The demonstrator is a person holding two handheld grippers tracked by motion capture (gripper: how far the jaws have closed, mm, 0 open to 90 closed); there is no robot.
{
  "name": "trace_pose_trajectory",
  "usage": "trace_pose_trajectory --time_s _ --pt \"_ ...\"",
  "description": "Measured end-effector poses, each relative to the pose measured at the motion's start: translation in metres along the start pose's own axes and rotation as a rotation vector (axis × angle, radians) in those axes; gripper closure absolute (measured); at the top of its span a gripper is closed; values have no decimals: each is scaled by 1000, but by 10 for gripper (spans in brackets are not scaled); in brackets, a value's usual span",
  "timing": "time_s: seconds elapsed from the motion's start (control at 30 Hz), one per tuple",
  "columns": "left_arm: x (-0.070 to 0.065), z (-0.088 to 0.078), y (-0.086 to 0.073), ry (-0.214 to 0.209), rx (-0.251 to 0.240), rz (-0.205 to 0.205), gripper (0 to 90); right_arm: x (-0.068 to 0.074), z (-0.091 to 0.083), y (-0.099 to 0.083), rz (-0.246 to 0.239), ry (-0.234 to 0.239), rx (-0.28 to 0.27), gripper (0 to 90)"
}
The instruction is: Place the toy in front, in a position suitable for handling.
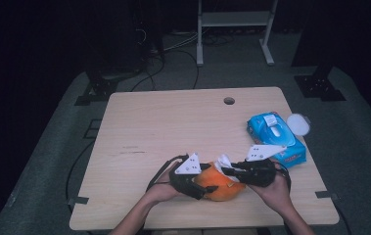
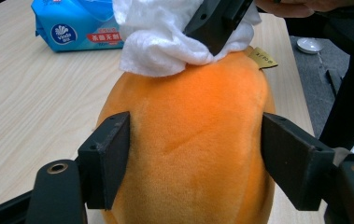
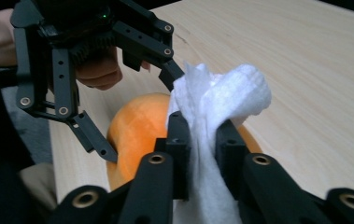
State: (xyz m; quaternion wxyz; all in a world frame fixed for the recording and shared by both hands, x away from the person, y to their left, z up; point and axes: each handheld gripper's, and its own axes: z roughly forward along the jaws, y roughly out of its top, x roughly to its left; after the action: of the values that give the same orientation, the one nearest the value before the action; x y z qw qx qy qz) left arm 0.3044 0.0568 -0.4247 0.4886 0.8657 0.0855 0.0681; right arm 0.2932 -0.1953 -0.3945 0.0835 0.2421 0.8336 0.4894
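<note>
Tissue (image 3: 221,100) sits pinched in right claw (image 3: 202,135), against orange plush (image 3: 137,126).

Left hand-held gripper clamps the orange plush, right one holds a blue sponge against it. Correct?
Not quite. The right hand-held gripper holds a white tissue, not a blue sponge; the right gripper view shows it. The left hand-held gripper does clamp the orange plush.

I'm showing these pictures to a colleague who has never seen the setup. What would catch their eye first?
The orange plush toy at the near edge of the table, clamped between the jaws of the left gripper. Next, the white wipe pinched in the right gripper and pressed on the toy's top. Farther right lies a bright blue pack of wipes.
</note>
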Motion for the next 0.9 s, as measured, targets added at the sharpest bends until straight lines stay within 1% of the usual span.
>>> trace_pose_trajectory --time_s 0.07,0.13,0.17,0.23,0.3,0.33,0.37,0.4,0.43,0.47,0.5,0.53,0.57,0.6,0.63,0.67,0.7,0.73,0.77,0.8,0.83,0.87,0.9 --pt "0 0 -1 -2 0 -1 269 2 -3 2 -27 -25 -6 700" --pt "1 0 -1 -3 -3 -9 268 3 -6 2 -37 -42 -4 651" --pt "1 0 -1 -3 -3 -9 268 3 -6 2 -37 -42 -4 651" --pt "1 0 -1 -3 -4 -10 268 3 -8 2 -38 -45 -10 624" --pt "1 0 -1 -3 -7 -13 267 5 -13 4 -53 -65 -14 595" --pt "1 0 -1 -3 -6 -12 267 7 -15 4 -61 -77 -17 594" --pt "1 0 -1 -2 -6 -11 267 7 -15 4 -61 -77 -17 594" --pt "1 0 0 -2 -4 -9 266 9 -18 7 -76 -95 -24 592" --pt "1 0 0 -2 -4 -9 265 9 -18 7 -76 -95 -24 592" --pt "1 0 0 0 -2 -4 265 10 -19 9 -82 -104 -37 600" --pt "1 0 0 0 -2 -4 266 10 -19 9 -82 -104 -37 600" --pt "0 1 1 0 0 -1 266 12 -17 13 -98 -100 -32 636" --pt "0 1 1 -2 0 3 266 12 -17 13 -98 -100 -32 636" --pt "0 2 2 -1 2 4 266 13 -14 14 -99 -94 -25 656" --pt "-1 2 2 -1 6 12 266 16 -5 15 -115 -79 14 693" --pt "-1 2 2 0 10 14 266 17 1 15 -132 -87 41 712" --pt "-1 2 2 0 10 14 265 17 1 15 -132 -87 41 712" --pt "-1 2 2 1 18 17 265 19 6 14 -143 -89 64 731" --pt "-1 2 1 1 16 13 260 19 10 13 -135 -84 78 749" --pt "0 1 1 -6 13 4 235 16 11 12 -112 -72 80 779" --pt "0 1 1 -6 13 4 208 16 11 12 -112 -72 80 779" --pt "2 -1 4 -9 7 -11 188 13 10 11 -91 -65 77 795" --pt "2 -1 4 -9 7 -11 166 13 10 11 -91 -65 77 795"
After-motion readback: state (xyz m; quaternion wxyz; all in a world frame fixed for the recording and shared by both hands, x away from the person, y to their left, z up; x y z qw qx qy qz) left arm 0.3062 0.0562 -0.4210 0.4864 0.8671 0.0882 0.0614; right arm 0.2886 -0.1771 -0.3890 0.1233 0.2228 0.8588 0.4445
